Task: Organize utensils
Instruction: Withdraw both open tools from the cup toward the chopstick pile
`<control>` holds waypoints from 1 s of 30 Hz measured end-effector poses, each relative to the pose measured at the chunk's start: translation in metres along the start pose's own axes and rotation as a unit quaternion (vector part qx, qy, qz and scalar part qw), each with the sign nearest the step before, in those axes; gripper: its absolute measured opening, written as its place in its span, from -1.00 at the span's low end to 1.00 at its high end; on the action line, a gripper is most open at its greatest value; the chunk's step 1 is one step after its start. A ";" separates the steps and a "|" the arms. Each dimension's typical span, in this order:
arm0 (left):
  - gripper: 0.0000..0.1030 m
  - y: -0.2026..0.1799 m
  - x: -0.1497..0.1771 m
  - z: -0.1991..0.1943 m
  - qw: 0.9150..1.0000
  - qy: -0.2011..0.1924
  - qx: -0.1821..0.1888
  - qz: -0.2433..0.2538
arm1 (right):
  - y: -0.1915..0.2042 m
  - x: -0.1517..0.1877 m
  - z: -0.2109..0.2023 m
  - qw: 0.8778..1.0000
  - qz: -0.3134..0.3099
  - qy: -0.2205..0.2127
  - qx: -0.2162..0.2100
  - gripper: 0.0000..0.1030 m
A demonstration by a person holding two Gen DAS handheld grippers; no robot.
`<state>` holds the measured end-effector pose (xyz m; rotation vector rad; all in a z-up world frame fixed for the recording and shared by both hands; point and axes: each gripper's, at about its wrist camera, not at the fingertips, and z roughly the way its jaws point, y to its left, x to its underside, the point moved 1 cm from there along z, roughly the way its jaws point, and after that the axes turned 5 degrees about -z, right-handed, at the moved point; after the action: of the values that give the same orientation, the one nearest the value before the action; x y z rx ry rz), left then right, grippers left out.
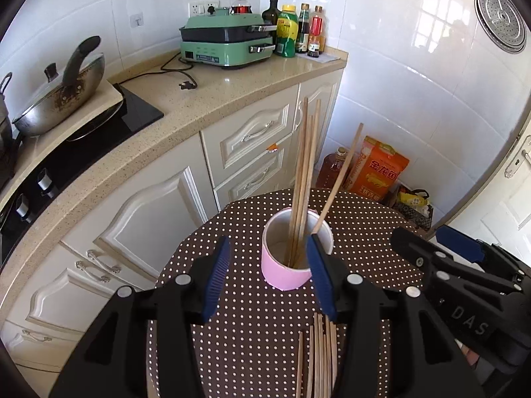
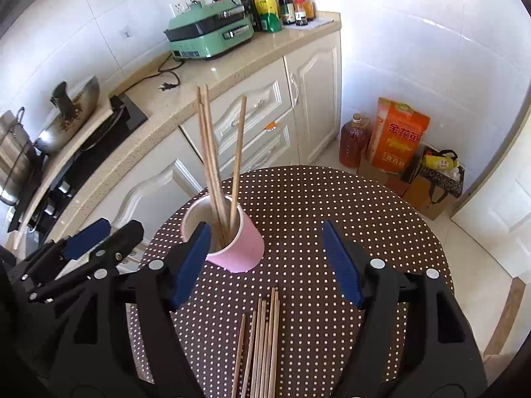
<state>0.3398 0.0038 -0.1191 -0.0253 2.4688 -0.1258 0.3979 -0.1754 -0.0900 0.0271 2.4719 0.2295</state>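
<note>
4 chopsticks [image 2: 215, 165] stand in pink cup [image 2: 244, 248] on desk [image 2: 332, 199] | loose pile [image 2: 262, 348] lies flat near cup, roughly 7 left | left gripper [image 1: 268, 275] jaws wide, empty | right gripper [image 2: 265, 262] jaws wide, empty | partly done

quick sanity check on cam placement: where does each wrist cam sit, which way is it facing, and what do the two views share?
Left wrist: on the left gripper, looking forward and down over the polka-dot table at the pink cup; own open fingers show, right gripper at right edge.
Right wrist: on the right gripper, same heading, cup nearer its left finger; left gripper at left edge.
Shared: cup with standing chopsticks, loose chopsticks on the table, green cooker, counter.
</note>
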 end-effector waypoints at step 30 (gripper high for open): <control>0.03 -0.015 0.131 -0.111 0.999 0.014 -0.034 -0.026 | 0.002 0.102 -0.105 0.998 -0.063 0.005 -0.022 0.44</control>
<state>0.1685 -0.0084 -0.1123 -0.1179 2.4995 -0.0656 0.2532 -0.1822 -0.0700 -0.1486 2.4663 0.2304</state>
